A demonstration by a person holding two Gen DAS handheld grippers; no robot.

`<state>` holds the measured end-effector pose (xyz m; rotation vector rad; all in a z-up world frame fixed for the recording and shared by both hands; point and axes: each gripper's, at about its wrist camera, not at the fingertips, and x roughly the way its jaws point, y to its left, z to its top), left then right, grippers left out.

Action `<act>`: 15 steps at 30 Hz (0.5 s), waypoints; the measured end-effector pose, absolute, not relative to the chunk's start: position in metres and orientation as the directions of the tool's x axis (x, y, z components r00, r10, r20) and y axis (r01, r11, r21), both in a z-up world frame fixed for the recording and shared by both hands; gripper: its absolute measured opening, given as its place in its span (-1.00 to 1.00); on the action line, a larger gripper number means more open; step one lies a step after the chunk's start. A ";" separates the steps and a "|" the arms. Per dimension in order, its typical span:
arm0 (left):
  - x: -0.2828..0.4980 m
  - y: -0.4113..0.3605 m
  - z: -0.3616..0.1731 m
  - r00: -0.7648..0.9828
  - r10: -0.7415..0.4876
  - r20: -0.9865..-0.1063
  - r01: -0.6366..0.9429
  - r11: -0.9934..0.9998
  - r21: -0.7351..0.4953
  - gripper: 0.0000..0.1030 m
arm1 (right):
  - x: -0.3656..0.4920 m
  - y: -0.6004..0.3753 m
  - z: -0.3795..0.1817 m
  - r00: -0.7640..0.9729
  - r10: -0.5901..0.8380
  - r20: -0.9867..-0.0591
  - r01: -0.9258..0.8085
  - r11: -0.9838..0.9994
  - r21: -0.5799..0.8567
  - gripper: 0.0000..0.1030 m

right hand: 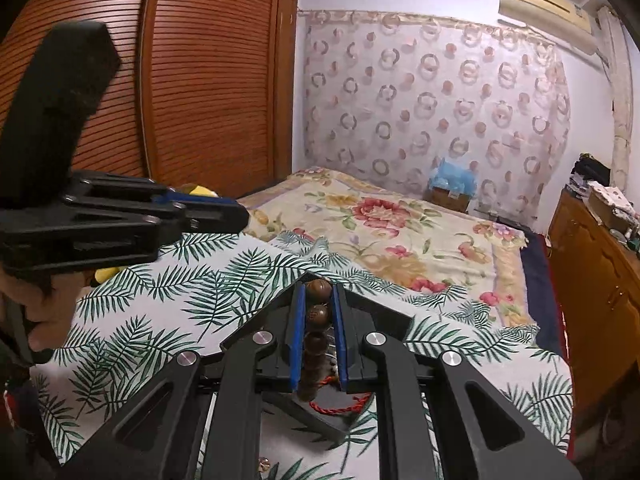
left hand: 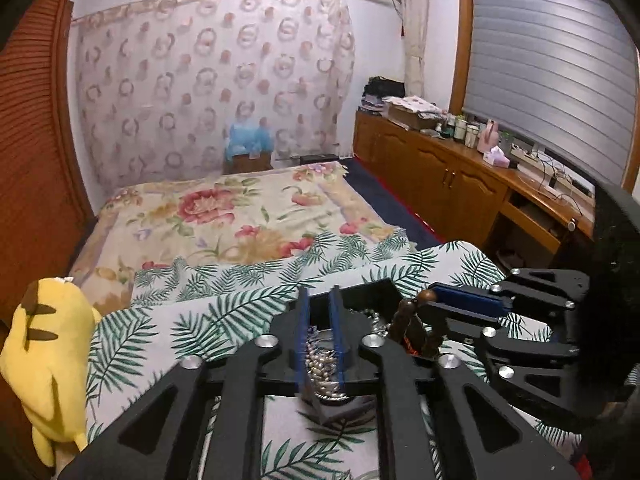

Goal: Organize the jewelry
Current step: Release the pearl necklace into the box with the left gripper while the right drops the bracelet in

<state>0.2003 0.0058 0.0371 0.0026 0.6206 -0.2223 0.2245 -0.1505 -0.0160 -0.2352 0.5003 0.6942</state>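
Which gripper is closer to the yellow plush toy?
Left. The plush sits just off the left gripper's outer side, by the leaf-print cloth's edge. The right gripper, holding wooden beads, is on the left gripper's far side.

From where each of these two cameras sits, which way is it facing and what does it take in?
Left wrist: sits behind the left gripper, looking along its fingers at a silver chain over the leaf-print cloth; the right gripper with the wooden bead bracelet shows at right.
Right wrist: sits behind the right gripper, which is clamped on the bracelet; the left gripper and a hand show at left.
Shared: cloth, floral bedspread, each other's gripper.
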 end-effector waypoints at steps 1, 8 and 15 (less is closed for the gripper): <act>0.198 0.009 0.037 0.792 -0.204 -0.575 0.203 0.977 -0.066 -0.59 | 0.226 -0.148 -0.017 0.652 0.555 -0.517 -0.666 0.745 -0.039 -0.71; 0.182 0.023 0.030 0.789 -0.185 -0.586 0.182 0.981 -0.065 -0.02 | 0.232 -0.130 -0.027 0.622 0.549 -0.558 -0.682 0.730 -0.041 -0.70; 0.169 0.034 0.023 0.810 -0.117 -0.575 0.116 0.993 -0.038 0.75 | 0.239 -0.135 -0.046 0.596 0.521 -0.611 -0.671 0.742 -0.022 -0.69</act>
